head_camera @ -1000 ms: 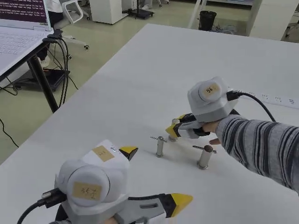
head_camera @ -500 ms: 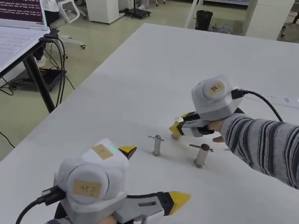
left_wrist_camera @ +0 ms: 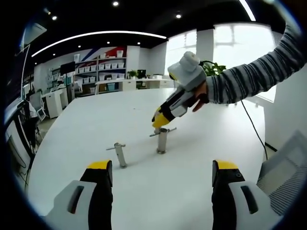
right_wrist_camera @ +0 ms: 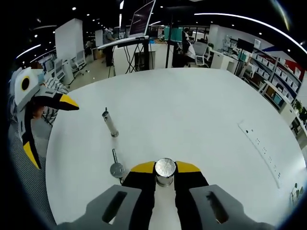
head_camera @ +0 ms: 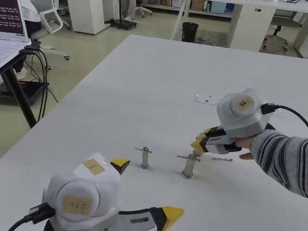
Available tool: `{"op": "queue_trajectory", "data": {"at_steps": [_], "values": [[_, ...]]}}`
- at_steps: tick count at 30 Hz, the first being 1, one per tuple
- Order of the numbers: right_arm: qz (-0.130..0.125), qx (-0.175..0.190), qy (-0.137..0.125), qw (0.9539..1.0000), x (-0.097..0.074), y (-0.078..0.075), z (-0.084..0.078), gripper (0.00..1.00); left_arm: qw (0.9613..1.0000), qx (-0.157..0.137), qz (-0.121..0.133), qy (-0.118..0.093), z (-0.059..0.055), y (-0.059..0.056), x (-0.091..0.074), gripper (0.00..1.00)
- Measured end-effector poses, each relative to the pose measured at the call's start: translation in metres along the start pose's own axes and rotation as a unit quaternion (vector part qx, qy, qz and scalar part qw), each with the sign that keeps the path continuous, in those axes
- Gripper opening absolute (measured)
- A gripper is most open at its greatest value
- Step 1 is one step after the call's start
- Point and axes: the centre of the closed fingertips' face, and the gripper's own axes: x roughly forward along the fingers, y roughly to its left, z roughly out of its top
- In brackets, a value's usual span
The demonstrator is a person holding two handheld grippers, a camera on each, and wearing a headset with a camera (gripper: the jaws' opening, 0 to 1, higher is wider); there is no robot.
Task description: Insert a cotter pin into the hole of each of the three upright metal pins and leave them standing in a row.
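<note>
cotters [head_camera: 143, 150] crossed end pin [head_camera: 145, 160] and middle pin [head_camera: 189, 167]; right gripper [head_camera: 198, 145] clamped the third pin [right_wrist_camera: 165, 168], seemingly bare; left gripper [left_wrist_camera: 163, 167] gaped.

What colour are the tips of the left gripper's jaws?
Yellow, with black behind, on the left gripper; clearest in the left gripper view.

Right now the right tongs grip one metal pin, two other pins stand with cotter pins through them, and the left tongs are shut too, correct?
No: the left tongs are open, as the left gripper view shows. The right tongs do grip a metal pin, and two other pins stand with cotter pins through them.
</note>
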Motion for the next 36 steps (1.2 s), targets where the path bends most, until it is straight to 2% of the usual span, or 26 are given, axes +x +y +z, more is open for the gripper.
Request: {"op": "queue_trajectory", "data": {"at_steps": [7, 14, 20, 27, 31, 36], "values": [[-0.004, 0.007, 0.002, 1.0, -0.025, 0.009, -0.022, 0.09, 1.0, 0.007, -0.007, -0.002, 0.001, -0.003, 0.0, 0.84], [0.012, 0.001, 0.002, 0.9999, -0.038, 0.034, -0.038, 0.09, 0.9999, 0.012, -0.011, -0.005, 0.002, -0.006, 0.0, 0.84], [0.034, -0.019, 0.002, 0.9992, -0.04, 0.064, -0.044, 0.09, 0.9998, 0.016, -0.012, -0.006, 0.003, -0.007, -0.001, 0.83], [0.058, -0.019, -0.005, 0.9981, -0.034, 0.095, -0.041, 0.09, 0.9997, 0.019, -0.016, -0.007, 0.002, -0.01, -0.001, 0.83], [0.066, -0.021, -0.007, 0.9976, -0.03, 0.107, -0.04, 0.09, 0.9997, 0.018, -0.015, -0.008, 0.003, -0.009, -0.002, 0.83], [0.072, -0.024, -0.009, 0.9971, -0.026, 0.115, -0.039, 0.09, 0.9997, 0.018, -0.015, -0.009, 0.003, -0.009, -0.002, 0.83]]}}
